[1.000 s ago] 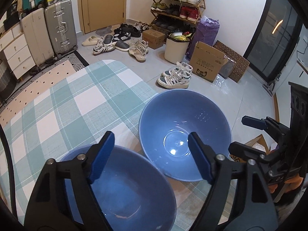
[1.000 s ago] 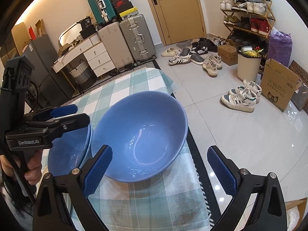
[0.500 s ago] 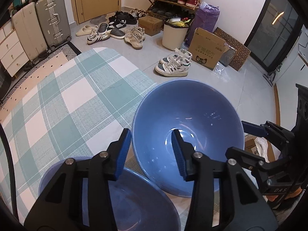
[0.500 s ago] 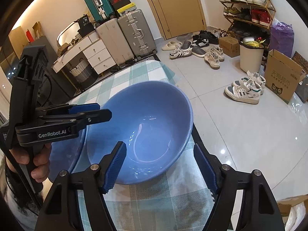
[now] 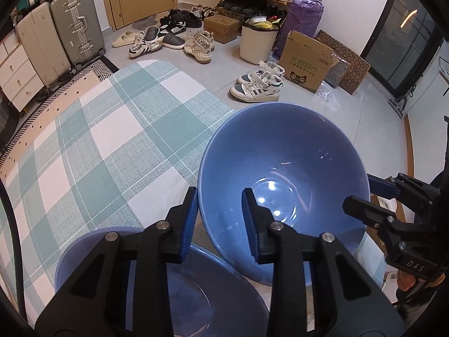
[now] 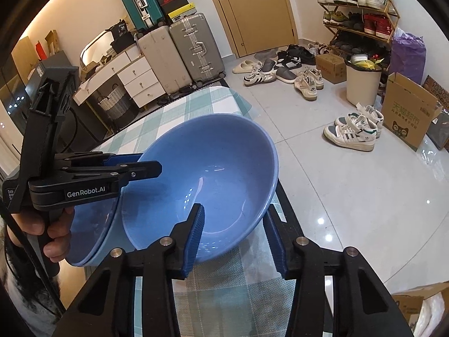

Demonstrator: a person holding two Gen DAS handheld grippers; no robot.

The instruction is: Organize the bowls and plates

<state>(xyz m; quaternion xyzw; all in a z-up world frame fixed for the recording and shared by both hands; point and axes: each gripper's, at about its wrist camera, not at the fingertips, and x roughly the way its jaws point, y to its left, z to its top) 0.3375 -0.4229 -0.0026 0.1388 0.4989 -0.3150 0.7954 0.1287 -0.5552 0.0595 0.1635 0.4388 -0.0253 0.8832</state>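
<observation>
The left gripper (image 5: 219, 219) has its two blue pads either side of the near rim of the large bowl (image 5: 283, 174), one pad outside the wall, the other inside. Its jaws have just been closing and now stand narrow; the outer pad looks to touch the rim, but whether the inner pad presses the wall cannot be told from this angle. Just below the jaws, partly hidden behind the black finger arms and cut off by the frame's bottom edge, lies a second bowl (image 5: 196, 280); its rim runs close under the large bowl, and whether they touch is unclear.

The right gripper (image 6: 235, 236) straddles the opposite rim of the large bowl (image 6: 207, 174), left pad inside, right pad outside. These jaws have also just been closing, with the rim between them. The outer pad is mostly hidden behind the bowl's wall, so contact cannot be judged. The large bowl sits tilted, its far rim higher than the near one.

Beyond the jaws, a checked cloth (image 5: 106, 140) covers the table under both bowls. To the left of the right jaws, a hand (image 6: 53, 233) grips the left gripper's handle, half covering the second bowl. Farther off stand shoes (image 5: 258, 87) and suitcases (image 6: 179, 53).
</observation>
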